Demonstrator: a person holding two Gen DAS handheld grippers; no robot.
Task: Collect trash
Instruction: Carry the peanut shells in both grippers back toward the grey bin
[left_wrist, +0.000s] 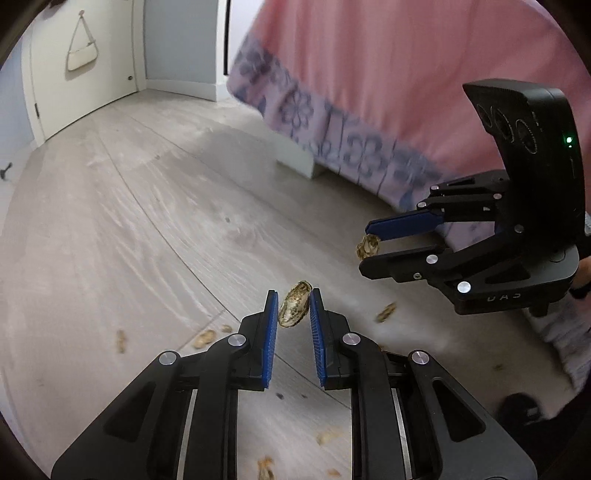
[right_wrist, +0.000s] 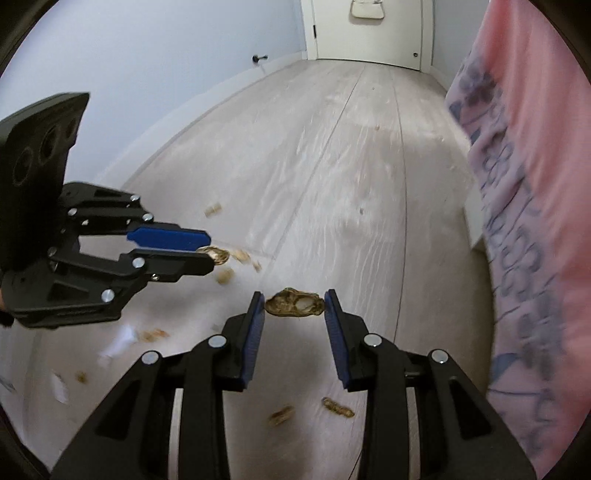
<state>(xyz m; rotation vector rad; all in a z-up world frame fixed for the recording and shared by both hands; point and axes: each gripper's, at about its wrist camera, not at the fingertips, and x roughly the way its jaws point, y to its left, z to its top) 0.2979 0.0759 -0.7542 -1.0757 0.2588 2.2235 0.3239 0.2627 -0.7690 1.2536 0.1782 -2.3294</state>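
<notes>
My left gripper (left_wrist: 293, 308) jaws clamped on a shell (left_wrist: 293, 308), right gripper (right_wrist: 294, 303) jaws pinching another shell (right_wrist: 294, 303), both above floor (left_wrist: 129, 221), scraps (right_wrist: 338, 406) scattered below

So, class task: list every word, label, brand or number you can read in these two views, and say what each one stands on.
"UAS", roughly: faint embossed letters, seemingly upside down, on the body of the right gripper; the reading is uncertain.
Bedspread: its purple border print is pattern-like and too blurred to read as text.
Left gripper, white handbag, door: no text visible.
</notes>
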